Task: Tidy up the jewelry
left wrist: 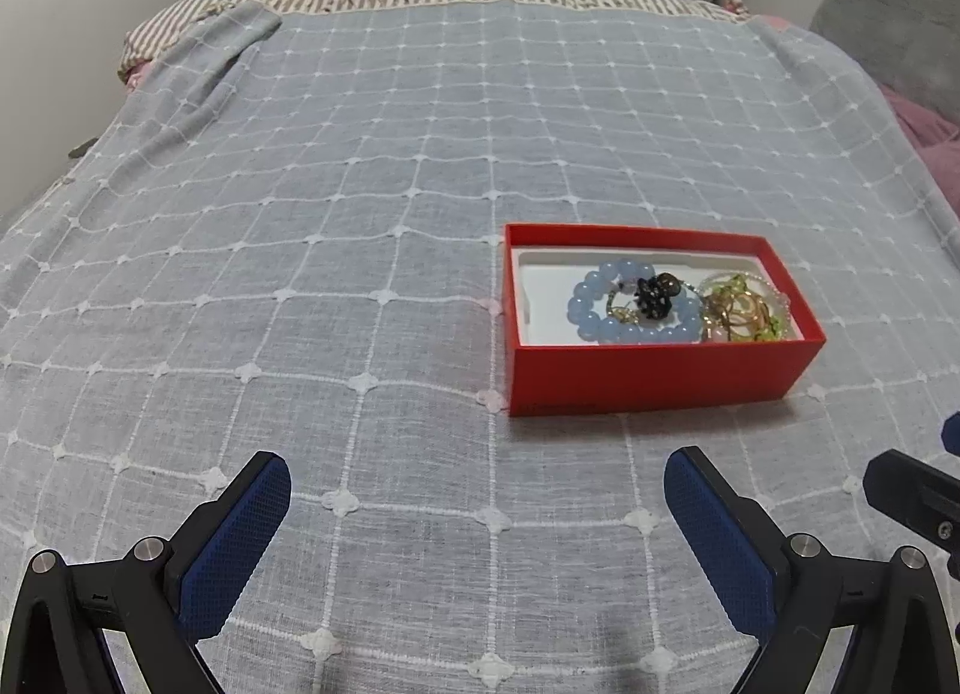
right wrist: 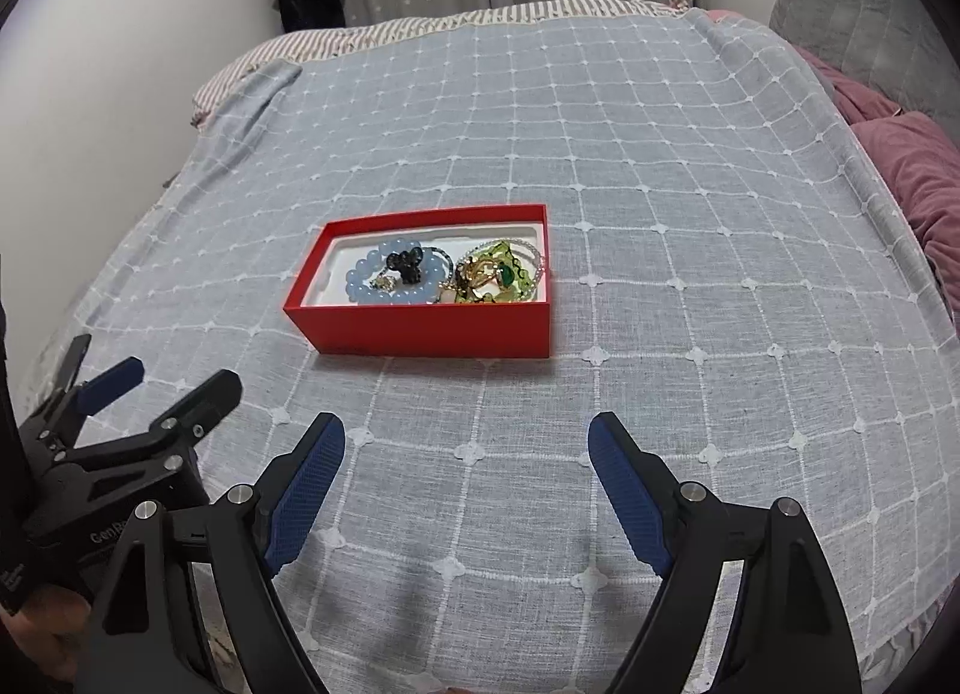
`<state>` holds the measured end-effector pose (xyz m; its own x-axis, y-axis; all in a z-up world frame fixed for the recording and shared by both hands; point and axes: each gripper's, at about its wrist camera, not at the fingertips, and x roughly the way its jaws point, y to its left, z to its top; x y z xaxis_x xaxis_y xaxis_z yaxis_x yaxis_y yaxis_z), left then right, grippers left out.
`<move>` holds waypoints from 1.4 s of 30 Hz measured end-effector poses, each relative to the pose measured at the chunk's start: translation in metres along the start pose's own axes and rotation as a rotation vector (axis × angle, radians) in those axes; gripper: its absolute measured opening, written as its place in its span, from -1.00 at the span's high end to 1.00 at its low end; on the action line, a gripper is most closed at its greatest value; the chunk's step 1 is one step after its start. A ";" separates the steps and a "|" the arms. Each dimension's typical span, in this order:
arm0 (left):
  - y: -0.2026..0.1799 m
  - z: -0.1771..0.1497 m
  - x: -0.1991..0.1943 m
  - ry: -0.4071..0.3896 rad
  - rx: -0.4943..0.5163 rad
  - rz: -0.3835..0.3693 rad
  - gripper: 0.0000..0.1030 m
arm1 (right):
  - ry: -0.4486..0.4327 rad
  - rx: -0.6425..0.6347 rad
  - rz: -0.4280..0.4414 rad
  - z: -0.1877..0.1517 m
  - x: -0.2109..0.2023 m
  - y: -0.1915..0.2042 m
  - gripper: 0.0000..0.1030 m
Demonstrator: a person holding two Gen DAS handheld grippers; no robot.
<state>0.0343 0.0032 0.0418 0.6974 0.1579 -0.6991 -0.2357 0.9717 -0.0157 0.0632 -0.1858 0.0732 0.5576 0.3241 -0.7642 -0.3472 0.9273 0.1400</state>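
Left of the red box (right wrist: 420, 310), the left gripper (left wrist: 477, 481) hangs over the grey checked cover (left wrist: 360, 214) with jaws wide and nothing between them. The box lies on the cover holding a blue bead bracelet (right wrist: 384, 274), a black piece (right wrist: 408, 265) and what seem tangled green-gold chains (right wrist: 498, 274). Nearer than the box, the right gripper (right wrist: 465, 442) is spread wide too, empty.

Couldn't untangle the gold-green jewelry pile (right wrist: 495, 274) from my feed; right gripper (left wrist: 918, 490) got cropped at the lower-right edge.
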 end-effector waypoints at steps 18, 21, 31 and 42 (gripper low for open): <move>0.004 -0.002 0.006 0.025 -0.012 0.003 -0.99 | 0.004 -0.012 0.007 -0.002 0.001 0.006 -0.67; 0.001 -0.002 0.005 0.025 -0.005 0.000 -0.99 | 0.009 -0.010 0.002 -0.003 0.003 0.006 -0.67; 0.003 -0.002 0.004 0.019 -0.009 0.000 -0.98 | 0.007 -0.014 -0.002 -0.004 0.004 0.007 -0.67; 0.000 -0.002 0.002 0.012 0.007 -0.014 -0.99 | -0.002 -0.011 -0.013 -0.004 0.004 0.009 -0.67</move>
<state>0.0341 0.0026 0.0389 0.6923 0.1419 -0.7075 -0.2213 0.9750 -0.0210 0.0593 -0.1774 0.0693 0.5637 0.3126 -0.7645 -0.3485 0.9292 0.1230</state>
